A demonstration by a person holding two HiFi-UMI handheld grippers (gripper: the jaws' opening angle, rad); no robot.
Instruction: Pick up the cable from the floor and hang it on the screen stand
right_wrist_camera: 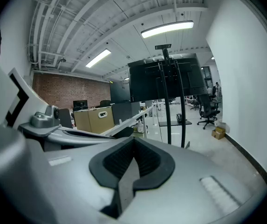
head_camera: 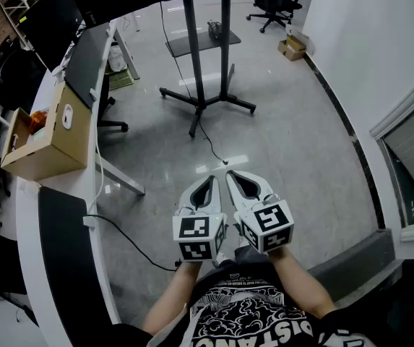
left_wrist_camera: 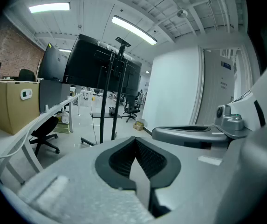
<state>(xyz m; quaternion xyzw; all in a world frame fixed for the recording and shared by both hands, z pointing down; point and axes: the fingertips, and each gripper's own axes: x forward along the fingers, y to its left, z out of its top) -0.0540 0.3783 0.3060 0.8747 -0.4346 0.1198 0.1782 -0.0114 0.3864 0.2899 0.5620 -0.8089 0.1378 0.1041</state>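
There are two grippers, held side by side in front of the person. The left gripper [head_camera: 207,190] has its jaws pressed together with nothing between them, and the right gripper [head_camera: 243,186] is the same. One screen stand [head_camera: 205,63] rises ahead on two black posts, with splayed black legs and a small shelf. One cable [head_camera: 210,144] lies on the glossy gray floor. It is thin and black, snaking from the foot of the stand toward the grippers and ending in a small plug just ahead of their tips, apart from them. One white desk [head_camera: 29,215] runs along the left, with one large cardboard box [head_camera: 55,147] on it.
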